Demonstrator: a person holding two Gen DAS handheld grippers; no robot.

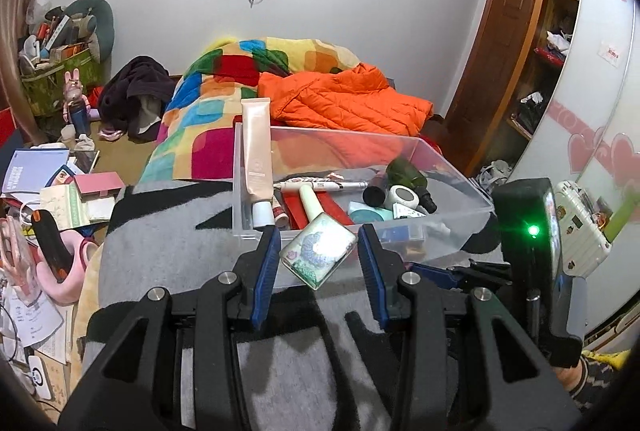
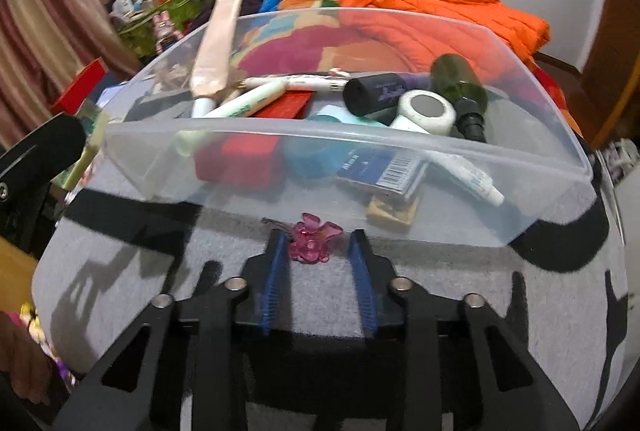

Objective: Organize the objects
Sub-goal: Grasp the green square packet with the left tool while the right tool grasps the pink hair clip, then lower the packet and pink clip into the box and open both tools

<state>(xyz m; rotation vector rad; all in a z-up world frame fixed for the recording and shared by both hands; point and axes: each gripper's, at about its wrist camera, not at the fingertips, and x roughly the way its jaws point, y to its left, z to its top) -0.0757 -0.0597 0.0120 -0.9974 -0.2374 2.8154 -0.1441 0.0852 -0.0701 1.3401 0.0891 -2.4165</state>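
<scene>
A clear plastic bin [image 1: 460, 175] [image 2: 552, 135] stands on a grey and black blanket [image 1: 168, 231] [image 2: 160, 263] and holds several toiletries: a peach tube [image 1: 256, 151] [image 2: 214, 51], a green bottle [image 1: 408, 175] [image 2: 460, 79], a white tape roll [image 2: 428, 111]. My left gripper [image 1: 318, 243] is open, its blue pads on either side of a hand mirror [image 1: 318, 251] whose handle leans over the bin's near rim. My right gripper [image 2: 316, 237] is open around a pink hair clip [image 2: 314, 239] lying on the blanket just before the bin.
An orange jacket [image 1: 344, 99] and a colourful quilt [image 1: 224, 79] lie behind the bin. Papers and boxes [image 1: 60, 191] clutter the floor at left. A wooden wardrobe [image 1: 520, 51] stands at right. The right gripper's body [image 1: 528, 227] sits beside the bin.
</scene>
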